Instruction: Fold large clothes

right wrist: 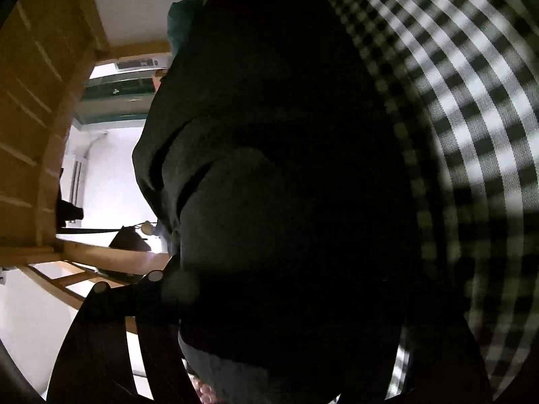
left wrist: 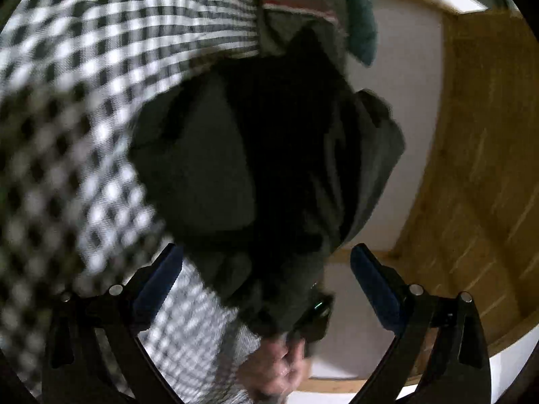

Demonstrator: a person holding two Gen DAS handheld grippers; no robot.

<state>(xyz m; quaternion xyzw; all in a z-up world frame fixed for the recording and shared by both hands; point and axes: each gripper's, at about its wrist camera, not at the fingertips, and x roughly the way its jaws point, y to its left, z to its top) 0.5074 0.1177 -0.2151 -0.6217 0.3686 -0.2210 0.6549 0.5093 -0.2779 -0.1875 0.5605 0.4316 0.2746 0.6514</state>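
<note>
Here, in your left wrist view, the left gripper [left wrist: 266,269] stands with its jaws spread wide, released; the blue pads [left wrist: 158,279] sit well apart at 7 and 5 o'clock. A dark garment [left wrist: 256,168] hangs down between them toward 6 o'clock, touching neither pad as far as the blur allows. Just below it, at 6 o'clock, a hand [left wrist: 279,367] shows beside a black device with a small green light [left wrist: 316,306]. The black-and-white checked cloth [left wrist: 84,118] fills the 8 to 12 o'clock side, behind and under the garment. Past it at 12 o'clock lies a greenish piece with a red stripe [left wrist: 296,3], a teal item [left wrist: 362,27] just beside it. Wooden panelling [left wrist: 478,134] covers 2 to 4 o'clock.

In your right wrist view, the dark garment [right wrist: 286,185] swallows nearly everything. Of the right gripper, only one black finger [right wrist: 148,320] shows at 7 o'clock; the other is hidden, so you cannot tell whether the jaws grip the cloth. Checked cloth [right wrist: 471,101] runs from 1 to 4 o'clock. Wooden frame [right wrist: 40,101] at 9 to 10 o'clock, farthest out.
</note>
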